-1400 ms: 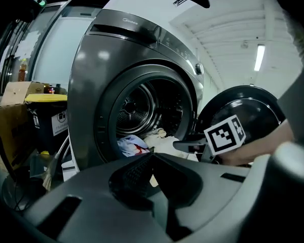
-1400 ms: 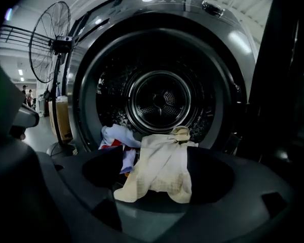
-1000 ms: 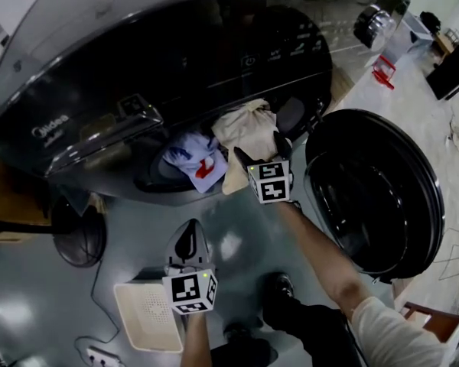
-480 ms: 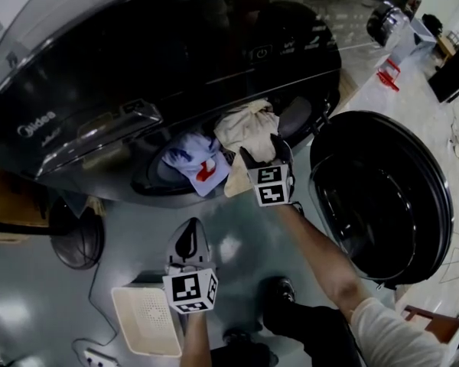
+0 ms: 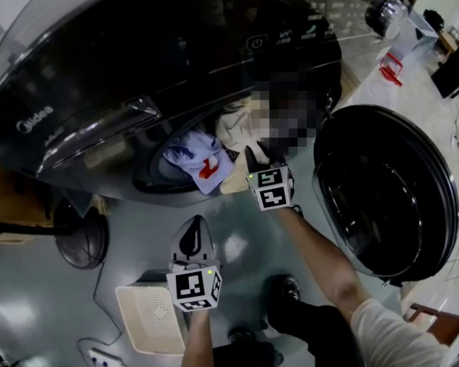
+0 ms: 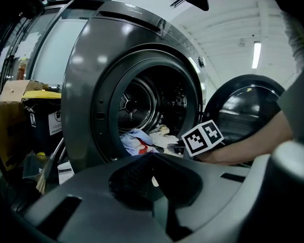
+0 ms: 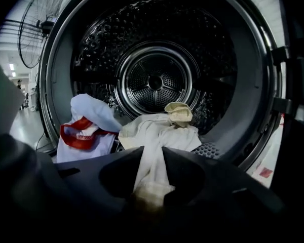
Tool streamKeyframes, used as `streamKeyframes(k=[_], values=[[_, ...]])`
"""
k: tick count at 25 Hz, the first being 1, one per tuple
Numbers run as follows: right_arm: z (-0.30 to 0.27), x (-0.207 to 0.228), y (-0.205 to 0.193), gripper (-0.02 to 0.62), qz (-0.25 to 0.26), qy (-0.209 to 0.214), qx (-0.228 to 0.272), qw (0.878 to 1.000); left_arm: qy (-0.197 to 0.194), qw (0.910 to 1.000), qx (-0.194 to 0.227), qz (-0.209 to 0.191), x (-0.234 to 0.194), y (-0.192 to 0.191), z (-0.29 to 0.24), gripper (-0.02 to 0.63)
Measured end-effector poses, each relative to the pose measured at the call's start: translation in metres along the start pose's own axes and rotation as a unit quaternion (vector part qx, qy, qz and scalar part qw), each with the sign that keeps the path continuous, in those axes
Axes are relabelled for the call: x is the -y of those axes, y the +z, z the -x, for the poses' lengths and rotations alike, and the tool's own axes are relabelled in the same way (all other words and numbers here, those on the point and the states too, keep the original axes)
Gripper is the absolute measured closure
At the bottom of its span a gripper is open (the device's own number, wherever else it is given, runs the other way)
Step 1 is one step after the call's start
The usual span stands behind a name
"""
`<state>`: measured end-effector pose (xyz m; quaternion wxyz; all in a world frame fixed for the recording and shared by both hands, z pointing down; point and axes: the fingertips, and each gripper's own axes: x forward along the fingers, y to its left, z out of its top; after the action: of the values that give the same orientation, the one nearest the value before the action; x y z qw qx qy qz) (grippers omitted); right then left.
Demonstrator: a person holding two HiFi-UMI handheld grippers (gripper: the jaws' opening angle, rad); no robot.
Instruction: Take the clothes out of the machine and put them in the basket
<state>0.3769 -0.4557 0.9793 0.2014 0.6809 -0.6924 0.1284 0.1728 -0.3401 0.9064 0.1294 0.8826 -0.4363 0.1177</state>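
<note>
- Since a second ago the right gripper [image 7: 151, 155] has been closing its jaws, which stood wide then and now pinch a fold of the cream garment [image 7: 157, 130].
- That fold lies squarely between the two fingers [image 7: 192, 171], pressed on both sides, with a crumpled end bunched behind the tips.
- From the pinch, the cloth runs as a narrow strip straight away from the gripper and into the machine's mouth. Its long axis follows the line of the jaws.
- Further in, the strip widens into a heap on the lower lip of the drum [image 7: 157, 80], topped by a rolled yellowish end towards the back.
- Just left of it, touching, hangs a pale blue garment with red trim [image 7: 86, 125], draped over the lip.
- On the washing machine [image 5: 99, 67], the round door [image 5: 386, 189] is swung open to the right.
- Held back from the opening, the left gripper [image 5: 193, 232] has its jaws together on nothing, above the cream laundry basket [image 5: 149, 319] on the floor.
</note>
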Motion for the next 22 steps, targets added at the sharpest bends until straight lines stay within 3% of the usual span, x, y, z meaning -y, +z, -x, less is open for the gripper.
streamKeyframes(k=[8,22], values=[[0.038,0.013,0.018,0.503,-0.033,0.004,-0.008,0.999,-0.003,0.9999,-0.011,0.001,0.012,0.032,0.021,0.588],[0.164,0.019,0.127,0.505,-0.032,-0.001,0.017,0.999,-0.008,0.9999,-0.007,-0.002,0.050,0.148,0.098,0.588]])
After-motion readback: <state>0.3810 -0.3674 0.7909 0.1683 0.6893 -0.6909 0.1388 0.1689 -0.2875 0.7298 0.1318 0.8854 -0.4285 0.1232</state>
